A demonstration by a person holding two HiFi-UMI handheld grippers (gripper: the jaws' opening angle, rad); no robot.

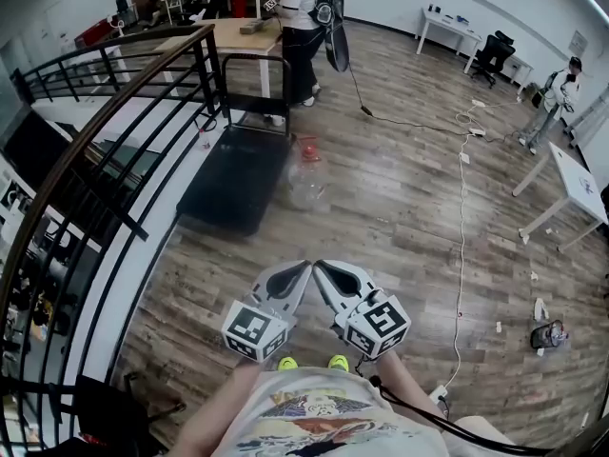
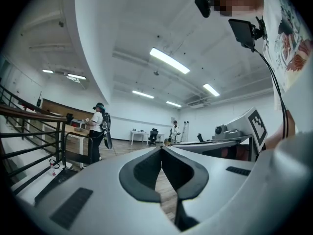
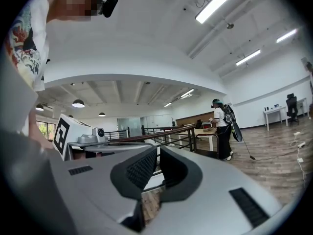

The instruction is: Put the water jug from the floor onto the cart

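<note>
Left gripper (image 2: 161,149) has its jaws pressed together at the tips with nothing in them, just wood floor (image 2: 166,192) showing through the gap lower down. The cart (image 2: 57,177) sits low, off past the jaws. A black railing (image 2: 29,131) runs along the cart's left side, a person in a white shirt (image 2: 97,131) stands just behind the cart's handle (image 2: 78,153), and there's a white desk (image 2: 139,132) way beyond the cart.

Bare wood floor (image 1: 390,236) reaches the water jug (image 1: 306,179); cart (image 1: 233,184) and railing (image 1: 95,129) flank its left
</note>
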